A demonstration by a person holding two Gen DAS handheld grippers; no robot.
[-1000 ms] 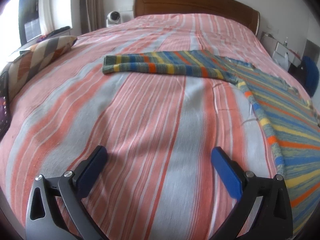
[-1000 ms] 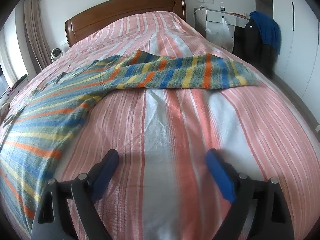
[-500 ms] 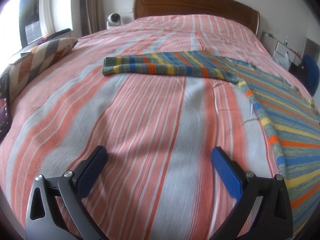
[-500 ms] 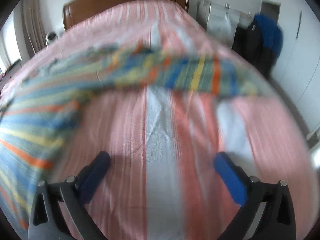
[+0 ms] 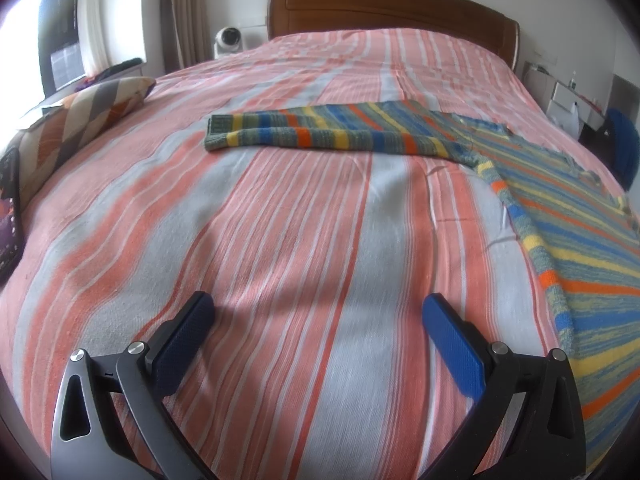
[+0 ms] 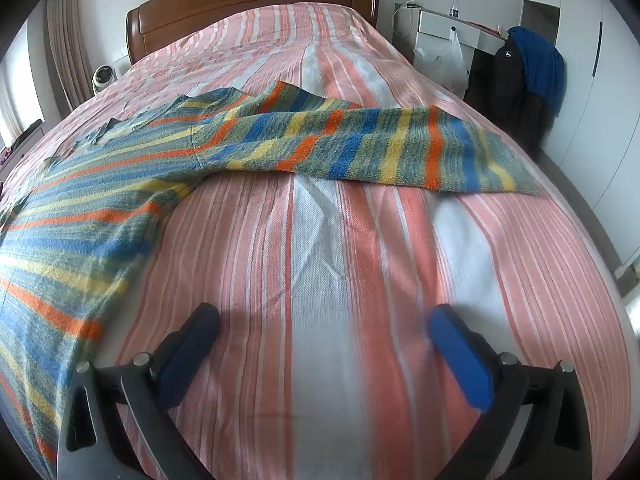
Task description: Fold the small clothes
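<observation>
Across the middle of the bed (image 5: 304,240), a striped knit sweater (image 6: 100,200) is lying flat, its body spreading toward the foot edge and one sleeve (image 6: 380,148) stretching toward each side edge. The left gripper (image 5: 318,312) is hovering over bare bedspread near the foot edge, fingers spread wide and grasping nothing. The right gripper (image 6: 324,322) is hanging likewise beside the sweater's body, its jaws having just been opening, with nothing between them. A patterned pillow (image 5: 76,120) is resting at the bed's side edge.
</observation>
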